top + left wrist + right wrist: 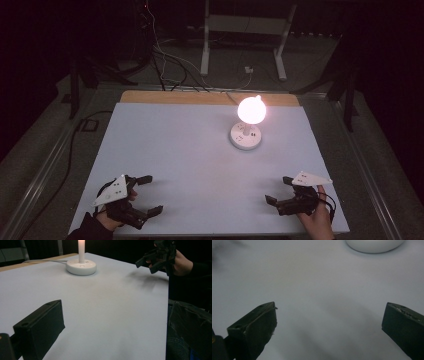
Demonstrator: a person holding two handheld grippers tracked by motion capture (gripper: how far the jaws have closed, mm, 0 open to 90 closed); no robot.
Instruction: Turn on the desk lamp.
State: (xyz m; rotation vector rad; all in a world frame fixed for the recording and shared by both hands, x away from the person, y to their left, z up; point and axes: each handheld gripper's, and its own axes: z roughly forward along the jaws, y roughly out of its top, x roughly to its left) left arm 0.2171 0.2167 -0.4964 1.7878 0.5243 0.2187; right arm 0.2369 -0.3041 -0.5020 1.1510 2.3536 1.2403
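Note:
A lit bulb (pixel 251 110) glows on a round white base (pixel 245 136) at the table's back, right of centre. My left gripper (pixel 151 195) hovers near the front left corner, jaws wide apart and nothing between them. My right gripper (pixel 278 190) is near the front right corner, also open and empty. In the left gripper view the base (pixel 81 266) stands far ahead and the right gripper (pixel 153 261) is held up at the upper right. In the right gripper view my right gripper (pixel 329 325) frames bare table, with the base (pixel 374 245) at the top edge.
The pale table (pixel 190 160) has a wooden strip (pixel 175 97) along its back edge. A white cable (pixel 45 261) runs from the base off the back. Cables and a white desk frame (pixel 245 30) stand on the floor behind. The surroundings are dark.

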